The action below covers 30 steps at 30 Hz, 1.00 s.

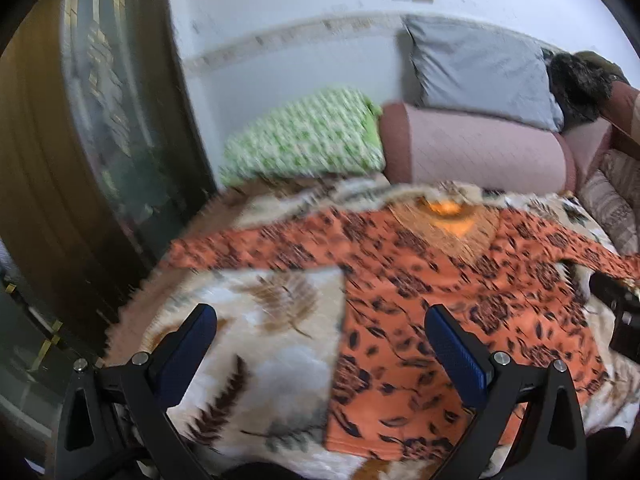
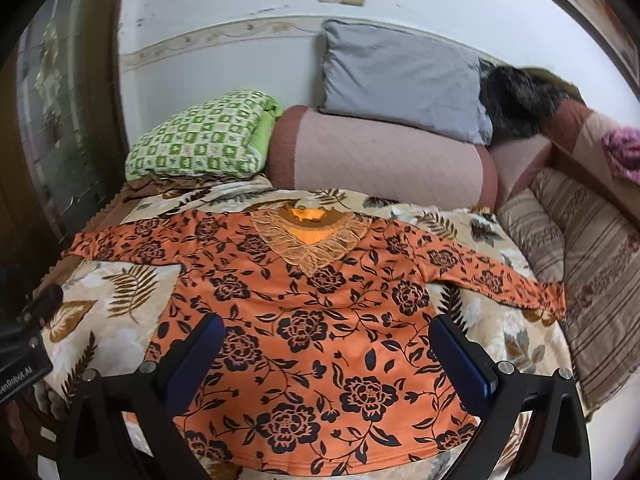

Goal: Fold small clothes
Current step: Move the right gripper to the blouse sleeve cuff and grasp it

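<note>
Motion blur is seen across the left wrist view, where the left gripper [image 1: 320,328] is held spread wide and empty above the left edge of an orange floral blouse [image 1: 440,292] laid flat on a leaf-patterned blanket [image 1: 260,320]. From the right wrist view, the right gripper [image 2: 326,334] is likewise held spread and empty over the blouse's lower middle, sleeves stretched sideways, with a green checked pillow [image 2: 200,140] and pink bolster [image 2: 380,160] behind.
</note>
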Tool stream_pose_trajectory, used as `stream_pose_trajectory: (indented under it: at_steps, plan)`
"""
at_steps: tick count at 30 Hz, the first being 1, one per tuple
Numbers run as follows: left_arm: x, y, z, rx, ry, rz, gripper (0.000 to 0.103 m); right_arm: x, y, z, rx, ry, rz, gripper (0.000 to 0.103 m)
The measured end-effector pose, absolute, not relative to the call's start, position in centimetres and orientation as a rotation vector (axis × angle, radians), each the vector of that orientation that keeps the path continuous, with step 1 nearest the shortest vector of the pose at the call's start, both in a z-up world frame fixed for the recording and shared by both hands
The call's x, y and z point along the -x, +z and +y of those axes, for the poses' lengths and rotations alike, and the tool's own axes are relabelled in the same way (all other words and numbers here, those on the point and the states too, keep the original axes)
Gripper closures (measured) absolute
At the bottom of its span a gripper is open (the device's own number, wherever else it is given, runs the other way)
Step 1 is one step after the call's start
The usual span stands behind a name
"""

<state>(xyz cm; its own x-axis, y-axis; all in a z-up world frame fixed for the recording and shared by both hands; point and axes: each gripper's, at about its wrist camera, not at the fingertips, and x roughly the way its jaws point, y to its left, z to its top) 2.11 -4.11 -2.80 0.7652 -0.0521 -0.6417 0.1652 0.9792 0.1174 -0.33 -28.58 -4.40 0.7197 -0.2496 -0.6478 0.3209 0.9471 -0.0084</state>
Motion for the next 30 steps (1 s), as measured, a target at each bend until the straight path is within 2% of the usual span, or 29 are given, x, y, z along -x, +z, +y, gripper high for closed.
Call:
stream_pose_trajectory:
  at_steps: [5, 9, 19, 26, 30]
  plan:
    - [-3.7, -6.5, -6.1, -0.135, -0.192, 0.825, 0.0, -0.4, -5.6, -32.4, -0.093, -0.423, 0.709, 0.0]
    - [-3.9, -8.0, -7.2, -0.139, -0.193, 0.858, 0.0, -0.6, -6.0, -35.7, -0.109, -0.479, 0.708, 0.0]
    - [-2.9, -7.2, -10.5, -0.27, -0.193, 0.747, 0.0, -0.9, -6.3, -40.4, -0.129, -0.552, 0.693, 0.0]
    - [-6.3, -7.7, -15.5, -0.39, -0.228, 0.741, 0.0, -2.0, -7.3, -43.8, -0.141, -0.581, 0.693, 0.0]
    - [-8.7, -8.6, -18.0, -0.367, -0.246, 0.745, 0.0, -3.0, -8.4, -46.3, -0.167, -0.608, 0.695, 0.0]
